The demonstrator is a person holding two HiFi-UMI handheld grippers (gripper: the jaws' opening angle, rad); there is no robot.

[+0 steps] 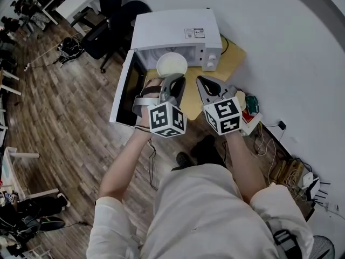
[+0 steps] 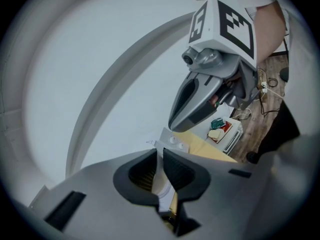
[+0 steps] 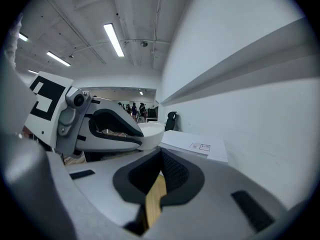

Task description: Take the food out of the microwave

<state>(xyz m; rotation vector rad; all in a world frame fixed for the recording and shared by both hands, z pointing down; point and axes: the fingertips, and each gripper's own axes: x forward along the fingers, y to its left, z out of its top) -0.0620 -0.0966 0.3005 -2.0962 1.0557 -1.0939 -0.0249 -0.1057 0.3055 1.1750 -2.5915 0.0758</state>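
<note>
- The left gripper [image 1: 172,79] was clenched on the rim of the white bowl [image 1: 171,63]. In the left gripper view a thin white edge sat pinched between its nearly closed pads. An edge grip like this likely kept the bowl level while leaving its inside untouched.
- The bowl hung at the upper centre of the head view, right at the mouth of the microwave [image 1: 178,34]. Whether it was fully clear of the cavity could not be told, nor what lay inside it.
- The door [image 1: 126,90] stood swung wide toward the left of the frame, out of the bowl's way.
- The right gripper [image 1: 201,80] was closed and empty, with only a sliver of the yellow table [image 1: 232,55] showing between its pads. It hovered just to the right of the bowl, probably ready to steady it.
- Judged from this, the lift-out was under way and the set-down had not yet been done.
</note>
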